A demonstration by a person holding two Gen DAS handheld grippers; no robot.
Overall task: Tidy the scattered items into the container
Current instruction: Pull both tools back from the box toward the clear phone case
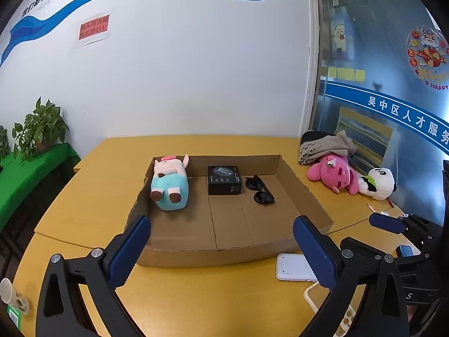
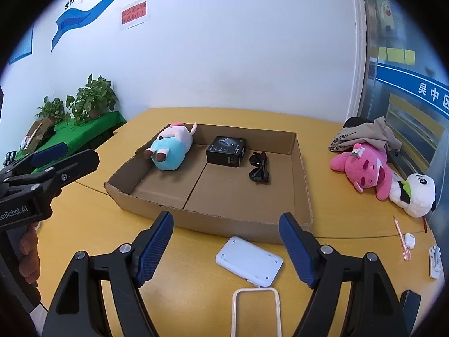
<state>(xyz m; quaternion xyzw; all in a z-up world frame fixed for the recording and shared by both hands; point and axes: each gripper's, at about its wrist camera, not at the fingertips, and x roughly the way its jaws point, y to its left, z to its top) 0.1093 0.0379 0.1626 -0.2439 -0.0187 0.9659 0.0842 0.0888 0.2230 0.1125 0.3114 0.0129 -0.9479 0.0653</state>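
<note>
**Both grippers empty, three items in the box**

Left gripper (image 1: 221, 250) stands spread wide with nothing between its blue pads; we see it hover over the near wall of the cardboard box (image 1: 213, 254). Right gripper (image 2: 226, 250) is also parted and empty, held above the yellow worktop (image 2: 196, 295) just short of the box. In the right wrist view the left gripper shows at the left edge, with a person's hand (image 2: 28, 258) on its grip.

We log three things inside the box: a blue-and-white plush (image 1: 169, 184) lying in the far left corner, a small black box (image 1: 224, 179) near the far wall at the middle, and black sunglasses (image 1: 259, 189) just right of that black box.

Outside the box on the worktop we note a white flat device (image 2: 248, 261) lying near the box's front wall, between the right gripper's fingers in that view, and a cream-coloured frame (image 2: 256, 311) closer to the camera.

Far right: a pink plush (image 2: 364, 168) and a white panda plush (image 2: 415, 196) touch each other, with a grey cloth (image 2: 367, 136) heaped behind them. A pink pen (image 2: 401, 237) and small white items lie near the right edge, too small for us to identify.

Potted plants (image 2: 92, 98) sit on a green-covered side table at the left.
</note>
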